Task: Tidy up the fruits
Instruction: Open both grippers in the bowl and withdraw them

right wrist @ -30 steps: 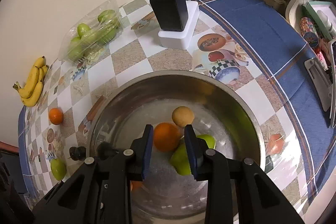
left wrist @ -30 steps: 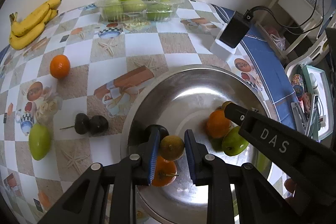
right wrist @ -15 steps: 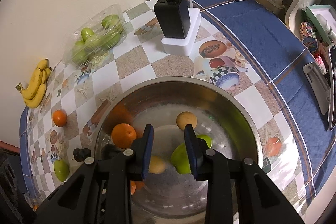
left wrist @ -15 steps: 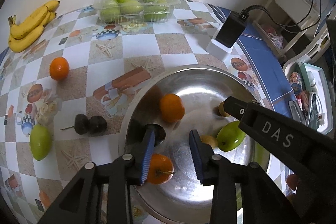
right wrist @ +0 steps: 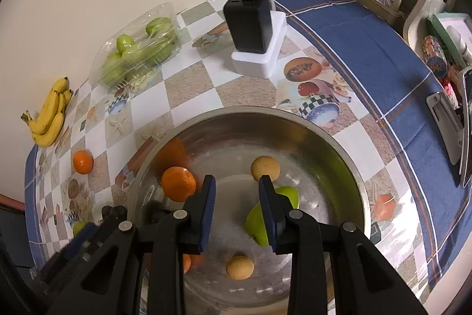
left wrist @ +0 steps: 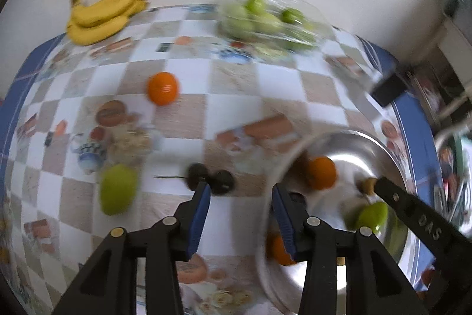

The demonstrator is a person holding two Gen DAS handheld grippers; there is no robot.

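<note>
A steel bowl [right wrist: 333, 138] holds an orange [right wrist: 178, 183], a green fruit [right wrist: 280, 194], two round tan fruits [right wrist: 265, 168] and another orange low down. My right gripper [right wrist: 236, 208] is open and empty above the bowl. My left gripper [left wrist: 240, 214] is open and empty over the bowl's left rim [left wrist: 283, 164], close to two dark fruits [left wrist: 211, 180] on the cloth. A loose orange [left wrist: 162, 88], a green fruit [left wrist: 118, 192] and bananas [left wrist: 106, 14] lie on the table.
A clear plastic box of green fruits [right wrist: 138, 49] stands near the wall. A black charger on a white block [right wrist: 253, 28] stands behind the bowl. A shelf with clutter [right wrist: 442, 49] is at the right, beyond the table's blue edge.
My left gripper let go of the tan fruit into the bowl, opened wider and swung left toward the dark fruits. The orange rolled to the bowl's left side. My right gripper stayed over the bowl.
</note>
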